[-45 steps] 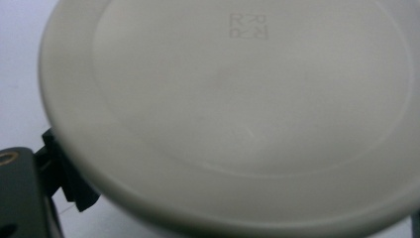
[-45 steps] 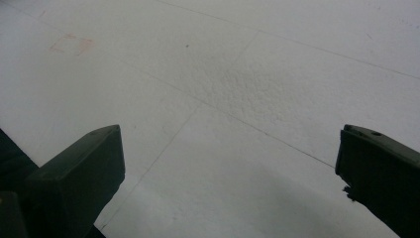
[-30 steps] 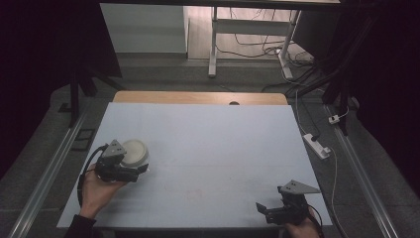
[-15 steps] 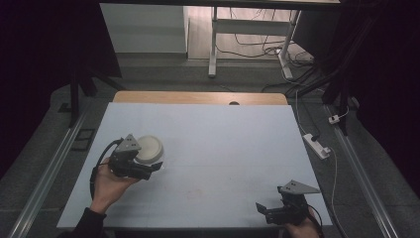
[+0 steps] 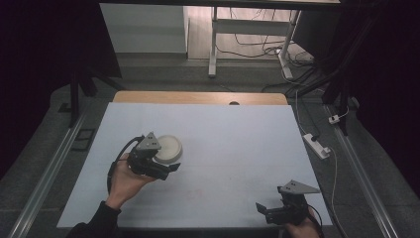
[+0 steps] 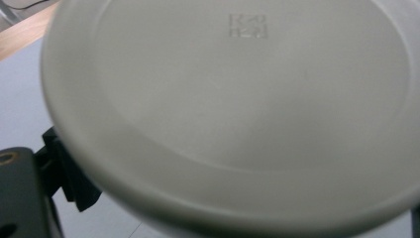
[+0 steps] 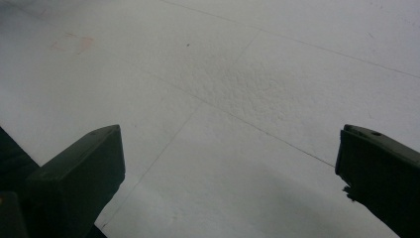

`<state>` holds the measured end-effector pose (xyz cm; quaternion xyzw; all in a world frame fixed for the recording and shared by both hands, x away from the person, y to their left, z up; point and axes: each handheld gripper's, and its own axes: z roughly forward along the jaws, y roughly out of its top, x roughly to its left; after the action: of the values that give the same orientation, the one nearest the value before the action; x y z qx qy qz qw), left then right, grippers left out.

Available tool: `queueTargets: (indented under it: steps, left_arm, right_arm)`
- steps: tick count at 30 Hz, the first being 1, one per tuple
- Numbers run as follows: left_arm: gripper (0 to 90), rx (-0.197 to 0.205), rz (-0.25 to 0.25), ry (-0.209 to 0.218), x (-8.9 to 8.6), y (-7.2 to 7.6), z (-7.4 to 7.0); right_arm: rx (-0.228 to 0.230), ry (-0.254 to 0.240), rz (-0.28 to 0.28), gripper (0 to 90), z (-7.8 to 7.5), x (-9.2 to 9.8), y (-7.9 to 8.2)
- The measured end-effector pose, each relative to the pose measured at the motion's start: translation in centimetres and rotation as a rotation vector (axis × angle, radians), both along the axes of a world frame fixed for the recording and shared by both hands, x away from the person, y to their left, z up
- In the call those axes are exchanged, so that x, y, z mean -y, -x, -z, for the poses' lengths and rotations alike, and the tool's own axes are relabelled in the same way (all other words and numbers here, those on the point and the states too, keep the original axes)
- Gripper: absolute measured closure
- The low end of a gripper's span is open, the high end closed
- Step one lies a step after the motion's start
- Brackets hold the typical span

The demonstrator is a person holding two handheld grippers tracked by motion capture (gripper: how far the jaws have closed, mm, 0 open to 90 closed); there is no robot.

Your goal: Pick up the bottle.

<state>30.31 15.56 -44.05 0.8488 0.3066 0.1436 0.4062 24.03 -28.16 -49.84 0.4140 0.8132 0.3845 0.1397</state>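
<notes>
A white round plate [image 5: 168,148] is held over the left half of the pale blue table [image 5: 237,148], with my left gripper [image 5: 166,161] shut on its near rim. In the left gripper view the plate [image 6: 237,109] is very close, its face bearing a small stamped mark, and one black jaw shows under its rim at the lower left. My right gripper [image 5: 265,210] rests low by the table's front right edge. It stands open [image 7: 230,163], its jaws wide apart over bare table surface.
A wooden strip [image 5: 198,97] runs along the table's far edge. A white power strip [image 5: 317,145] and its cables lie on the floor to the right. Metal rails [image 5: 49,168] flank the table, and a desk frame [image 5: 247,29] stands beyond it.
My left gripper has carried the plate to the right and a little farther from the person, toward the table's middle. The right gripper has stayed where it was.
</notes>
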Motion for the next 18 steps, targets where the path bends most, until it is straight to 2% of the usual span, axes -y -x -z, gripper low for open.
queueTargets:
  steps: [7,18]
  left_arm:
    - [7.2,-0.006,0.043,0.008,1.7,-0.1,-0.1]
    - [7.2,-0.025,0.097,-0.007,3.5,0.3,0.4]
  right_arm:
    - [-0.002,-0.001,0.002,0.0,0.0,0.0,0.0]
    - [-0.002,0.0,0.0,0.0,0.0,0.0,0.0]
